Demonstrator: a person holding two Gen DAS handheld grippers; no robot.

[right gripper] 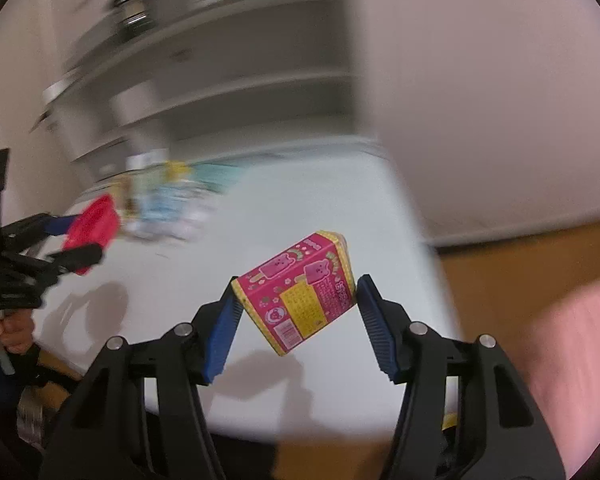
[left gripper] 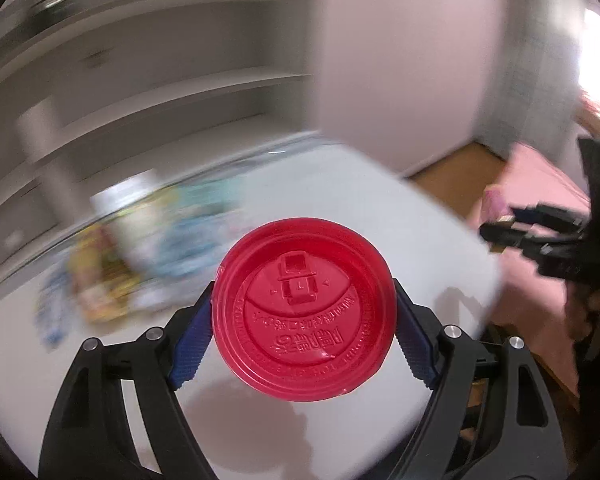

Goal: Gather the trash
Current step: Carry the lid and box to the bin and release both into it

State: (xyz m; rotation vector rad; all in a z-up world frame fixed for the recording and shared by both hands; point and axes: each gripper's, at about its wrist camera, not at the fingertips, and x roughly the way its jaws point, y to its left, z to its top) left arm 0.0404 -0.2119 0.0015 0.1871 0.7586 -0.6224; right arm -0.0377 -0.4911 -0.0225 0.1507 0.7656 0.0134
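Observation:
My left gripper (left gripper: 303,292) is shut on a round red cup lid (left gripper: 304,312), its blue pads pressing the rim on both sides above the white table (left gripper: 340,184). My right gripper (right gripper: 298,282) is shut on a pink and yellow ice-cream box (right gripper: 300,292), which hangs tilted over the table (right gripper: 300,200) and casts a shadow below. In the right wrist view the left gripper (right gripper: 76,240) shows at the left edge with the red lid (right gripper: 94,224). The left wrist view catches the right gripper (left gripper: 512,232) at its right edge, blurred.
A blurred heap of wrappers and packets (left gripper: 140,256) lies at the far left of the table (right gripper: 168,208). White shelves (left gripper: 180,92) stand behind it. To the right are wooden floor (right gripper: 500,264) and a pink cover (left gripper: 540,200). A person's hand (right gripper: 14,332) grips the left handle.

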